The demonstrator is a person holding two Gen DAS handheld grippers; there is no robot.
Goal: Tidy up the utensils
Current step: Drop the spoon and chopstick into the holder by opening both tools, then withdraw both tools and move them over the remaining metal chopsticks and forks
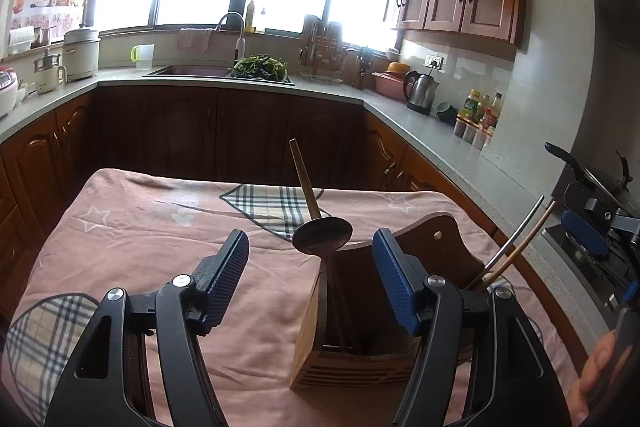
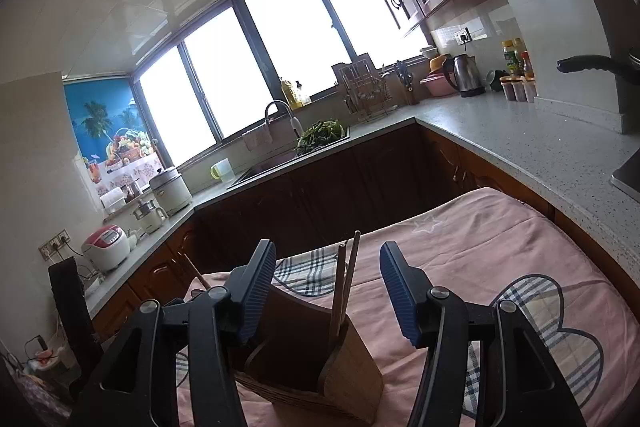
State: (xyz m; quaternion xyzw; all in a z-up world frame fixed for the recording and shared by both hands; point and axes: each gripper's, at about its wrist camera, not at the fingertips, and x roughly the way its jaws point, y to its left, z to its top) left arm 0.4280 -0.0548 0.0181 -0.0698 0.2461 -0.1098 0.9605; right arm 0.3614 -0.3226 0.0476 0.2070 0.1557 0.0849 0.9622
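A wooden utensil holder (image 1: 316, 339) stands on the pink cloth-covered table (image 1: 160, 227), right below my left gripper (image 1: 312, 259), which is open and empty. A dark wooden spoon (image 1: 322, 237) stands in the holder's left compartment, bowl up, and a second wooden handle (image 1: 305, 183) sticks up behind it. Chopsticks (image 1: 512, 251) lean out of the right compartment. In the right wrist view the holder (image 2: 344, 379) sits below my open, empty right gripper (image 2: 328, 291), with the chopsticks (image 2: 346, 283) standing between its fingers. The right gripper also shows in the left wrist view (image 1: 588, 227).
Grey kitchen counters (image 1: 432, 123) wrap around the table, with a sink (image 1: 192, 71), kettle (image 1: 420, 91), bottles (image 1: 480, 111), a rice cooker (image 2: 106, 247) and a stove (image 1: 592, 267) at the right. A thumb (image 1: 600, 367) shows at the lower right.
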